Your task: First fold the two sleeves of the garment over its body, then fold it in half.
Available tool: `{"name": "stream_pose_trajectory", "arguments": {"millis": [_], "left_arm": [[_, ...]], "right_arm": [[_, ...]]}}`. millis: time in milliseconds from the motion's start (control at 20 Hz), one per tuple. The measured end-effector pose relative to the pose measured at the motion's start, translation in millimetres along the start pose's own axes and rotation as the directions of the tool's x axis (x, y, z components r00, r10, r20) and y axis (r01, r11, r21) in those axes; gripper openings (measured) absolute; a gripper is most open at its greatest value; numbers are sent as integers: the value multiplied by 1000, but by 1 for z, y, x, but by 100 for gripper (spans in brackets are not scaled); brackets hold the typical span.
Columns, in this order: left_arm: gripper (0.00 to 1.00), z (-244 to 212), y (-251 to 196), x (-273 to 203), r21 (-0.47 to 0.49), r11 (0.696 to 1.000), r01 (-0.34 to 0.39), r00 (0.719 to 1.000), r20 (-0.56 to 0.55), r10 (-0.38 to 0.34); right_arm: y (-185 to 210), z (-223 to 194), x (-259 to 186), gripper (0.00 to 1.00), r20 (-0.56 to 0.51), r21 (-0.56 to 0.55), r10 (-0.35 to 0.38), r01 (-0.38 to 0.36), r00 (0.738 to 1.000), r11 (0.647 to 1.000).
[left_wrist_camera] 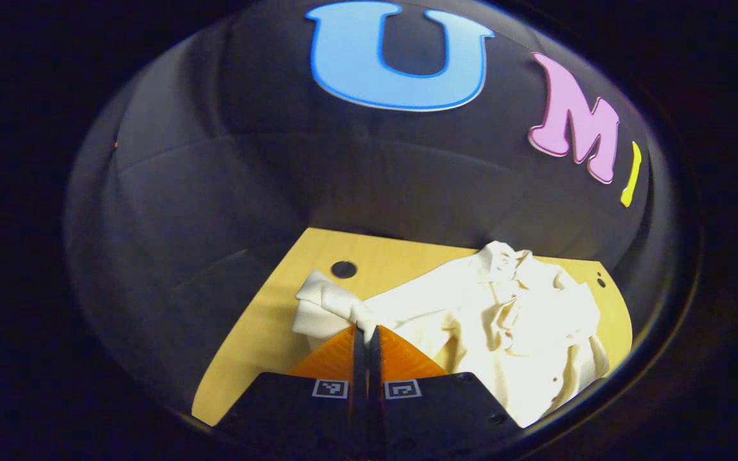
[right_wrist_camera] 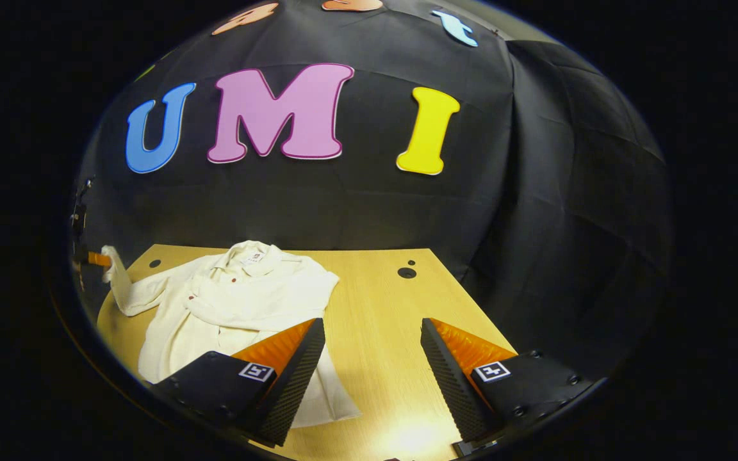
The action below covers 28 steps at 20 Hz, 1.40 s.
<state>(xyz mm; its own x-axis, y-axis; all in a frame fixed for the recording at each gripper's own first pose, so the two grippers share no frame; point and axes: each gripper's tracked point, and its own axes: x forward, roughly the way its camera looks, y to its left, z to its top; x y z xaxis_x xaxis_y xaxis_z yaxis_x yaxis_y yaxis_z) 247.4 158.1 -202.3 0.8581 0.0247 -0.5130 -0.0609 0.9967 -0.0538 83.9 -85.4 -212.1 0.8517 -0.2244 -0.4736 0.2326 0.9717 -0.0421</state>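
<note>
The cream shirt [right_wrist_camera: 234,301] lay spread on the wooden table [right_wrist_camera: 382,307], collar toward the back wall, w/ one sleeve already folded across its front. The left gripper [left_wrist_camera: 366,333] was clenched on the cuff end of the other sleeve [left_wrist_camera: 324,304], both fingers pressed together on the fabric, lifting it off the table near the edge. The right gripper [right_wrist_camera: 372,333] hung released, fingers wide apart above bare wood just beside the shirt's hem. No containers on the table. The right gripper view caught the left gripper far off at the table's corner w/ the sleeve raised; the left gripper view gave the pinch up close.
</note>
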Motion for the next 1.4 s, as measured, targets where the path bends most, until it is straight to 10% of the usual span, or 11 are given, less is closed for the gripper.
{"name": "stream_pose_trajectory", "arguments": {"millis": [350,700,800,1000,1400], "left_arm": [[6,42,-251,16,38,936,350,936,39,-351],[8,-7,-408,50,47,872,488,873,-43,-486],[21,-21,-426,61,42,870,492,870,-64,-489],[98,-36,-438,62,28,862,506,861,-67,-504],[92,-77,-291,-5,169,927,333,942,-95,-321]], "right_arm": [[-43,-29,11,96,-63,58,-32,36,998,998],[-65,-61,24,97,-133,71,-31,40,991,997],[-67,-68,29,97,-148,68,-27,38,989,997],[-58,-82,38,96,-185,74,4,10,983,997],[7,-120,43,97,-321,87,159,-138,933,987]]}}
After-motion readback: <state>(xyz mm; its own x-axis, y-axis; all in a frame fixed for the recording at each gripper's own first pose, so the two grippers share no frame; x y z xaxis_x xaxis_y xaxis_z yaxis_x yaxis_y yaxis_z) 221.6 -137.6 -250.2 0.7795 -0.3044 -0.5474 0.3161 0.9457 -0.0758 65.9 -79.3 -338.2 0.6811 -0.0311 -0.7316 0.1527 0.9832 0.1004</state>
